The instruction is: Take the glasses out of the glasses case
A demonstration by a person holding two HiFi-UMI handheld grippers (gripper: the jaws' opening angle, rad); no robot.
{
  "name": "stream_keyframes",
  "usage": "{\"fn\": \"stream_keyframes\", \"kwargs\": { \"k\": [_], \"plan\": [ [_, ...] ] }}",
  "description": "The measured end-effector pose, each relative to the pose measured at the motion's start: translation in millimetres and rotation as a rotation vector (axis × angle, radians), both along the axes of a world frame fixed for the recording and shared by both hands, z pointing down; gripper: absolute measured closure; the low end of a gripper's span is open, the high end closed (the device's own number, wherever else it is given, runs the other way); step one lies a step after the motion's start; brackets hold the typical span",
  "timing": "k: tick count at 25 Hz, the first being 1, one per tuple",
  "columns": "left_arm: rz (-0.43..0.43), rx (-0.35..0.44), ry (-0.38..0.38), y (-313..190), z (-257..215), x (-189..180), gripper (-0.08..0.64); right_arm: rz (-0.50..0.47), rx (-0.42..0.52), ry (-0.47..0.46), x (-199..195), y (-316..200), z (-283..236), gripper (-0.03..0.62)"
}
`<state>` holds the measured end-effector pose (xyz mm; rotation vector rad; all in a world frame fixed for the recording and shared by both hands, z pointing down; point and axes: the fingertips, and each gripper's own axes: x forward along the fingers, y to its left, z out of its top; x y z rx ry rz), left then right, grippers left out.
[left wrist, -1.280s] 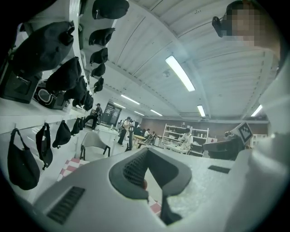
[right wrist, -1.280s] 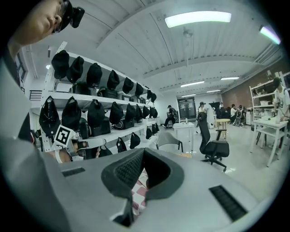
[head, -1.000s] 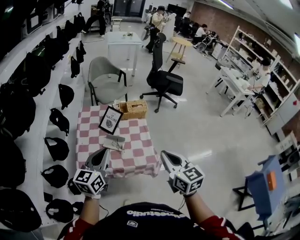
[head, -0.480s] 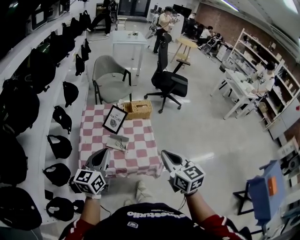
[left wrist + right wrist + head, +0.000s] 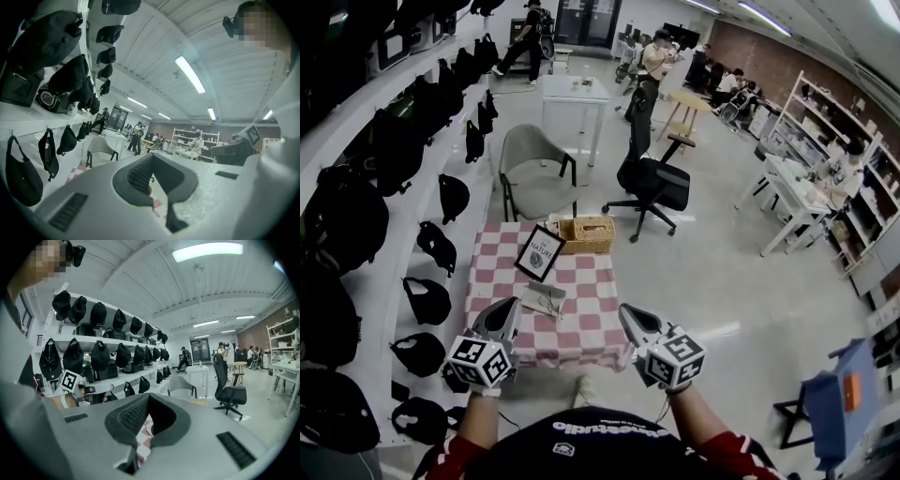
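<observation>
Head view: glasses case (image 5: 542, 299) lies at frame centre on the checkered tablecloth (image 5: 591, 309), just below the framed picture (image 5: 540, 253). Left gripper (image 5: 506, 311) and right gripper (image 5: 630, 315) hover lower in frame, apart from the case.
Left gripper view: jaws pressed together, nothing between.
Right gripper view: jaws pressed together, nothing between.

Tablecloth (image 5: 592, 324) pink-white checked; basket (image 5: 586, 241) tan woven; picture frame (image 5: 539, 253) black; glasses case (image 5: 544, 298) pale grey; armchair (image 5: 536, 184) grey.
</observation>
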<state>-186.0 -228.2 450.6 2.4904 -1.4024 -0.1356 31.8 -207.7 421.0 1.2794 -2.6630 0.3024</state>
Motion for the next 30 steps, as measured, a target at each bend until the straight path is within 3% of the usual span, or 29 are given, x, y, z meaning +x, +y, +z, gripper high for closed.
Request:
{"fn": "stream_keyframes", "kwargs": {
  "k": [17, 22, 30],
  "plan": [
    [0.127, 0.027, -0.033, -9, -6, 32, 0.551, 0.02, -0.02, -0.004, 13, 3, -1, 0.588],
    [0.162, 0.033, -0.033, -11, -3, 35, 0.483, 0.007, -0.022, 0.0, 11, 5, 6, 0.588],
    [0.192, -0.018, -0.155, -23, 37, 34, 0.451, -0.004, -0.049, 0.006, -1, 2, 14, 0.588]
  ]
}}
